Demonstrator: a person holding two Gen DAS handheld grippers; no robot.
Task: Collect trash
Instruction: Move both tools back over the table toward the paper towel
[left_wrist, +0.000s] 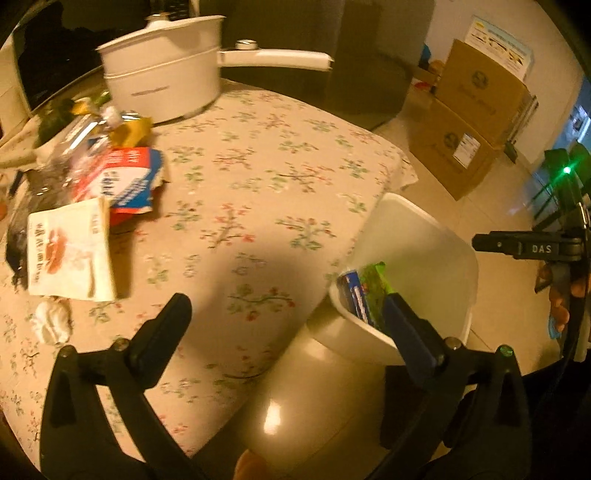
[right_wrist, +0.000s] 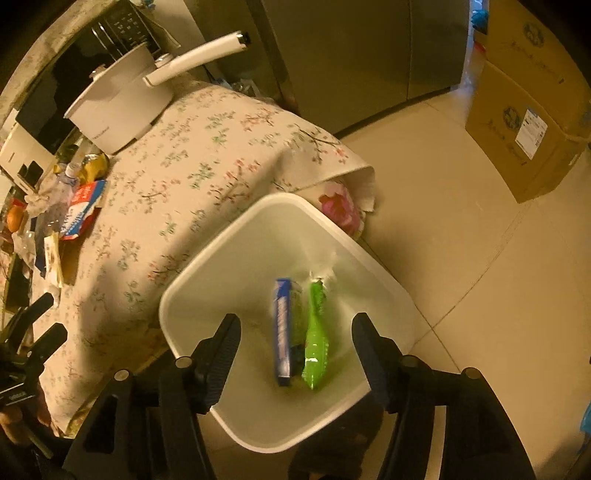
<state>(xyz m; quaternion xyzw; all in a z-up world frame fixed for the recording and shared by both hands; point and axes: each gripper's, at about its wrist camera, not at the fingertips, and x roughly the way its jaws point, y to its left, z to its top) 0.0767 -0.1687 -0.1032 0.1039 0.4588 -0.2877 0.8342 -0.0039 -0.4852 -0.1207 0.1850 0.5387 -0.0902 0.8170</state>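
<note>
A white bin (right_wrist: 258, 221) stands on the floor beside the table; it also shows in the left wrist view (left_wrist: 436, 258). Inside lie a blue wrapper (right_wrist: 282, 328) and a green wrapper (right_wrist: 316, 339). My right gripper (right_wrist: 295, 328) is open and empty above the bin. My left gripper (left_wrist: 284, 306) is open and empty over the table edge. Trash lies at the table's left: a white packet (left_wrist: 70, 251), a red-and-blue packet (left_wrist: 125, 177), a crumpled tissue (left_wrist: 51, 319), a plastic bottle (left_wrist: 70, 144) and a yellow wrapper (left_wrist: 129, 129).
A white pot (left_wrist: 162, 81) with a long handle stands at the back of the floral tablecloth (left_wrist: 266, 177). A microwave (left_wrist: 40, 62) is behind the trash. Cardboard boxes (left_wrist: 476, 114) are stacked on the tiled floor at the right.
</note>
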